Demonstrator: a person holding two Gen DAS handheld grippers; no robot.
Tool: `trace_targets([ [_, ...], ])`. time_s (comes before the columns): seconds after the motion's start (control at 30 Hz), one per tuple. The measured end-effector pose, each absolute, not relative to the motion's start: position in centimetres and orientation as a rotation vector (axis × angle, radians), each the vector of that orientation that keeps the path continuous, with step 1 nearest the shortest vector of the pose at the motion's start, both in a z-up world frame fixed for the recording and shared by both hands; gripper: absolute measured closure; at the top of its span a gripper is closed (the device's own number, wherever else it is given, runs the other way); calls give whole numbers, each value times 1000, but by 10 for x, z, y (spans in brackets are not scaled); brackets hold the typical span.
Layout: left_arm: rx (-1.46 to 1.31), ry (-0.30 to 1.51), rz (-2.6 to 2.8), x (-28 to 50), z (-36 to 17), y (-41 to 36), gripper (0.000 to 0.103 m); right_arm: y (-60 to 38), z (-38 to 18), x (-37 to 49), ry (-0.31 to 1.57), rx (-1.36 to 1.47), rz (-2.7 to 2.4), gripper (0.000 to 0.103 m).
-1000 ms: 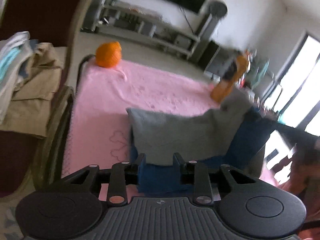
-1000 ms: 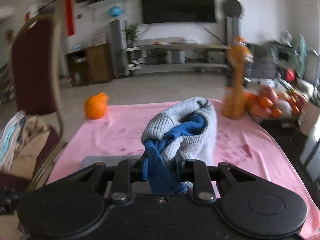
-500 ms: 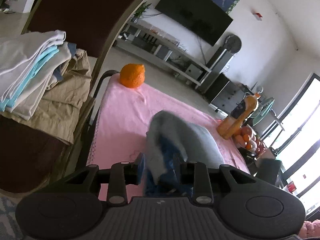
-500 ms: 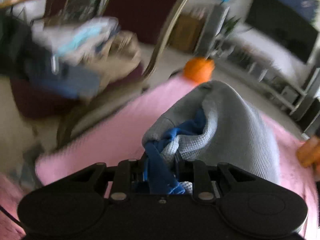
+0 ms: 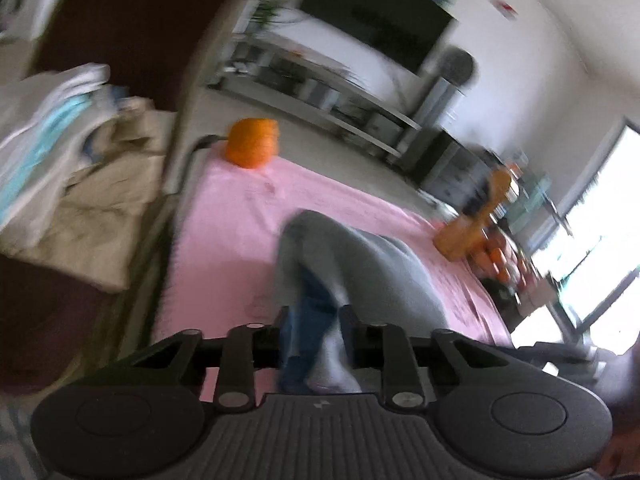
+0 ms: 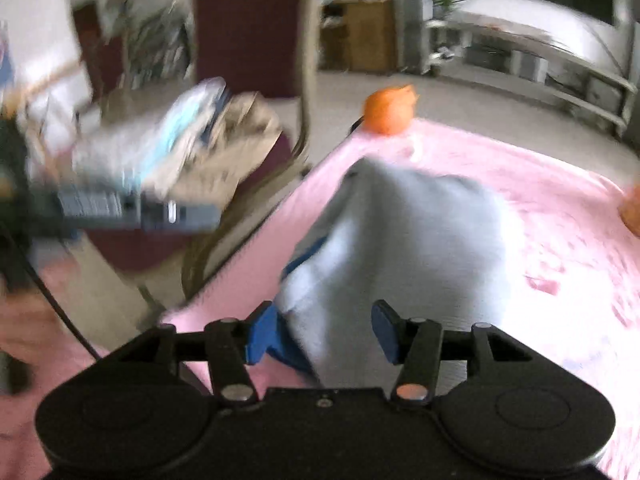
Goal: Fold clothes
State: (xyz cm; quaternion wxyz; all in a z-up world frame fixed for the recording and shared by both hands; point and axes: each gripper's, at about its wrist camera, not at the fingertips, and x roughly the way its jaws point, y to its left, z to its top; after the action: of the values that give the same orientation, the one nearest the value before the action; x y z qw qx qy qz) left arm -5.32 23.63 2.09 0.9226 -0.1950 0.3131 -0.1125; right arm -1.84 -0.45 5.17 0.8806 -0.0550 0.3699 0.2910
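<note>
Left gripper (image 5: 313, 320) is angling over the pink cloth (image 5: 240, 216), jaws clamping on the grey-blue garment (image 5: 360, 264), which is bunching between them and trailing far-right. Right gripper (image 6: 322, 330) is hovering low over the near edge, jaws standing apart, garment lying loose between them, draping onto the cloth. Both views are blurring.

— What sort of place is this?
— A home living room: a wall television (image 5: 376, 20) above a low media shelf (image 5: 320, 92), a chair (image 6: 248, 28) heaped with clothes (image 5: 68, 184), and a pink-covered table (image 5: 240, 216).
</note>
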Motion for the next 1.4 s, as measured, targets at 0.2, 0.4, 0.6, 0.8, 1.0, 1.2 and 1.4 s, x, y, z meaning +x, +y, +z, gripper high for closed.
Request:
trace_targets([
  [0.2,-142,776,-213,-10,6,166,88,-60,43,2,752,-53,454,96],
  [0.4,52,1005,32,9,-35,156,81,-54,-13,18,835,-137,393,95],
  [0.6,-91,912,-3,-8,-15,179,85,-70,-20,16,900,-79,407,95],
  [0.8,-222,660,-147,-17,30,184,86,-101,41,25,845,105,458,72],
  [1.0,-195,618,-162,49,36,155,85,-106,52,94,890,457,485,40],
  [1.2,-169,838,-44,117,-24,155,96,-77,13,146,969,522,466,95],
  [1.4,-167,906,30,138,-53,169,91,-36,-41,168,996,309,363,103],
])
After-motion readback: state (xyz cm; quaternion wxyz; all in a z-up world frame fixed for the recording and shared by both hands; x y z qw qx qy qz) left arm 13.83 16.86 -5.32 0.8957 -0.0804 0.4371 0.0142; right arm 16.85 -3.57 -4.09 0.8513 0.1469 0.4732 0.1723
